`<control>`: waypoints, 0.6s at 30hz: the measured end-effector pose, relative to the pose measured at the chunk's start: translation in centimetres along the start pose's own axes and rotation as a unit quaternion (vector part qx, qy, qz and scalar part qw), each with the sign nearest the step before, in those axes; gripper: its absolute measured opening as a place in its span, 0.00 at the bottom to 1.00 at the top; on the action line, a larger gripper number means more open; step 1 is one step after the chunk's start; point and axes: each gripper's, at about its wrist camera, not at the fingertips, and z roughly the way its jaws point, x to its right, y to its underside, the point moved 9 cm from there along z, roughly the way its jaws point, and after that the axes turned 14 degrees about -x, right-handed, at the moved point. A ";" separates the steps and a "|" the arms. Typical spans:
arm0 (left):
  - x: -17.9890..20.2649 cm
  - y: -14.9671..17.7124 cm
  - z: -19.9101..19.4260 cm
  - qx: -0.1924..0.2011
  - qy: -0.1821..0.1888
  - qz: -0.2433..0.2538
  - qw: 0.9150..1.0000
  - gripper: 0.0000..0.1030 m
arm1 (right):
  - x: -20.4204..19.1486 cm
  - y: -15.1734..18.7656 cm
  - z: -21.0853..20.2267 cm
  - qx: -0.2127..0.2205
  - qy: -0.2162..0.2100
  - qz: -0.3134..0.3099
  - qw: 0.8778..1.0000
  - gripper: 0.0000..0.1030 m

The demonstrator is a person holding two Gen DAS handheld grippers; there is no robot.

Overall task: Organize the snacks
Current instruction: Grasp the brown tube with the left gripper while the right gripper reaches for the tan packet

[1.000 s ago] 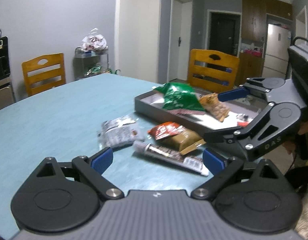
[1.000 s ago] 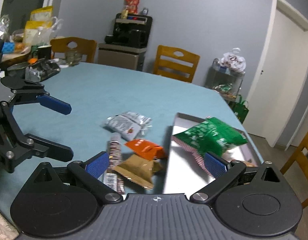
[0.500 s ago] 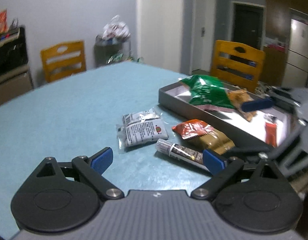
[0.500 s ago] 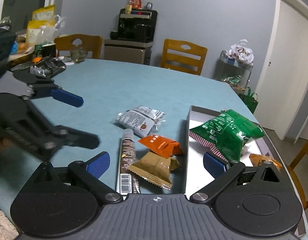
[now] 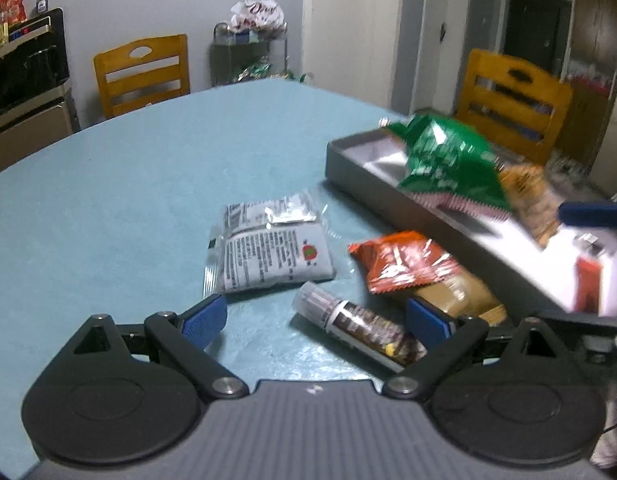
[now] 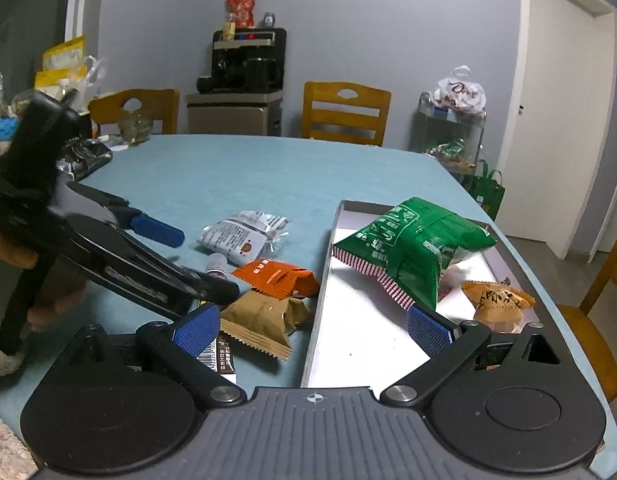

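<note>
My left tool (image 5: 316, 316) hangs low over the tabletop (image 5: 148, 184), its blue pads spread wide with nothing between them; under the gap lies the dark stick pack (image 5: 360, 328), lying flat and slanted, its clear end towards the grey pouch (image 5: 268, 256). That pouch lies flat just beyond the left pad, apart from the stick pack. To their right the orange packet (image 5: 404, 266) rests partly on the tan packet (image 5: 460, 296), which sits right against my right pad and close to the tray's near wall. The tray (image 5: 372, 184) sits towards the right edge of the tabletop, holding the green bag (image 5: 448, 164), which leans over the near wall, and a yellow bun pack (image 5: 528, 200) beside it; a red-and-white item further along is too blurred to name. From the right tool (image 6: 312, 326), also wide open and holding nothing, I see the tray wall (image 6: 322, 280) running between my pads, the tan packet (image 6: 264, 324) by the left pad, the orange packet (image 6: 278, 278) above it, and the green bag (image 6: 412, 248) and bun pack (image 6: 498, 300) inside the tray. The left tool (image 6: 196, 260) reaches in from the left, open, its lower finger over the stick pack (image 6: 222, 360)
</note>
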 end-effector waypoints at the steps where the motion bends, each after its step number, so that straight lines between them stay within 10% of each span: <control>1: 0.1 0.0 0.2 0.001 -0.001 0.000 1.000 0.94 | 0.0 0.0 0.0 0.001 -0.001 0.000 1.000 0.98; 18: -3.7 3.3 -0.7 -0.026 0.000 0.005 1.000 0.91 | -3.7 -1.7 1.5 -0.008 -0.025 -0.013 1.000 0.95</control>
